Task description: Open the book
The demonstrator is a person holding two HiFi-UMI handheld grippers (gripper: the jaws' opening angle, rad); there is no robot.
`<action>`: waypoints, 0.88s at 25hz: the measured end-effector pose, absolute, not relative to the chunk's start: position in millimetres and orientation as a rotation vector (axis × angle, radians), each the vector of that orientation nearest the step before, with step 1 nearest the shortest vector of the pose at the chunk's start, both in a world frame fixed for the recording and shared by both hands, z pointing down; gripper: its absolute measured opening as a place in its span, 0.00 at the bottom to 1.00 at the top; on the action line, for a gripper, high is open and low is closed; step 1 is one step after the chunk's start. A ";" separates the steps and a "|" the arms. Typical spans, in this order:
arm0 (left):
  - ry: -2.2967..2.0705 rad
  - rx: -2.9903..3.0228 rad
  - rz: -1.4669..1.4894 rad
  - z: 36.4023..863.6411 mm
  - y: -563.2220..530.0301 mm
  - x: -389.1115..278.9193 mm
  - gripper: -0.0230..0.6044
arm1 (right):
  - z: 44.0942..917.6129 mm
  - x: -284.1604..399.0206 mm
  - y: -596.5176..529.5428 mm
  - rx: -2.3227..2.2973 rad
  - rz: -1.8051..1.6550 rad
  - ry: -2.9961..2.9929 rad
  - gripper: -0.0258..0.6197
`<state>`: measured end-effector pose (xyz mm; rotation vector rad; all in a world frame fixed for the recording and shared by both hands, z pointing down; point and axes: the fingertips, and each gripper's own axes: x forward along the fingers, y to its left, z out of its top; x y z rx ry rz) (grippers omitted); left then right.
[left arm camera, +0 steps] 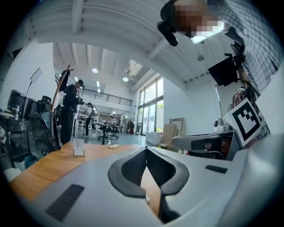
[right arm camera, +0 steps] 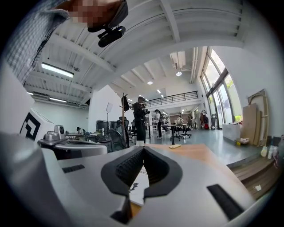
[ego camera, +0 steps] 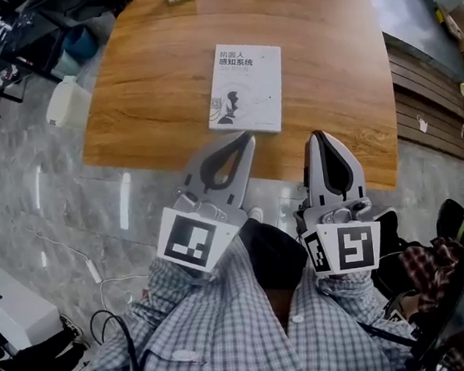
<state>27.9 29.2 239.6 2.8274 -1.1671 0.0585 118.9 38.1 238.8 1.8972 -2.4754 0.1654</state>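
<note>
- The tabletop [ego camera: 162,64]: warm brown wood grain, smooth, with a soft sheen.
- The book [ego camera: 245,87]: white paper cover, matt.
- The left gripper [ego camera: 248,136] and right gripper [ego camera: 317,134]: pale grey matt plastic shells, with dark ribbed pads [right arm camera: 126,168].
- The floor [ego camera: 69,206]: grey, polished, glossy.
- The shirt [ego camera: 222,330]: checked woven cloth.

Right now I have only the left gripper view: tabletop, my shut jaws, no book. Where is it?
Observer: The book lies closed, cover up, on the wooden table, just ahead of the left gripper.
Operator: And the other gripper?
Observer: The right gripper is shut and empty, level beside the left one, aimed just right of the book's near corner.
Operator: Does its camera catch the book?
Observer: Yes, the white cover shows in the gap below its closed tips.
</note>
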 end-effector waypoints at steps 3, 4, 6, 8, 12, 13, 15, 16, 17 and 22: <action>-1.131 2.817 0.058 245.0 5.6 25.0 0.05 | 241.6 112.7 13.0 1.892 0.172 -2.465 0.07; -1.124 2.815 0.061 247.0 -2.3 23.4 0.05 | 242.6 110.2 4.3 1.889 0.173 -2.463 0.07; -1.116 2.813 0.062 249.0 -18.8 19.4 0.05 | 243.3 104.8 -13.5 1.884 0.172 -2.461 0.07; -1.112 2.818 0.059 248.6 -36.0 14.7 0.05 | 242.8 99.0 -31.2 1.881 0.170 -2.458 0.07; -1.090 2.823 0.060 250.1 -67.2 5.3 0.05 | 244.0 89.1 -61.6 1.888 0.171 -2.434 0.07; -1.081 2.823 0.060 251.1 -73.9 2.9 0.05 | 244.5 86.6 -67.7 1.891 0.172 -2.427 0.07; -1.062 2.819 0.066 254.7 -85.8 -1.8 0.05 | 246.9 81.7 -78.2 1.895 0.178 -2.408 0.07; -1.053 2.815 0.070 257.2 -91.4 -4.0 0.05 | 249.1 79.9 -83.0 1.897 0.183 -2.396 0.07; -1.043 2.810 0.072 259.9 -96.8 -5.9 0.05 | 251.7 78.6 -87.7 1.900 0.190 -2.384 0.07; -0.999 2.813 0.088 272.8 -116.5 -11.9 0.05 | 263.2 75.5 -106.9 1.923 0.217 -2.340 0.07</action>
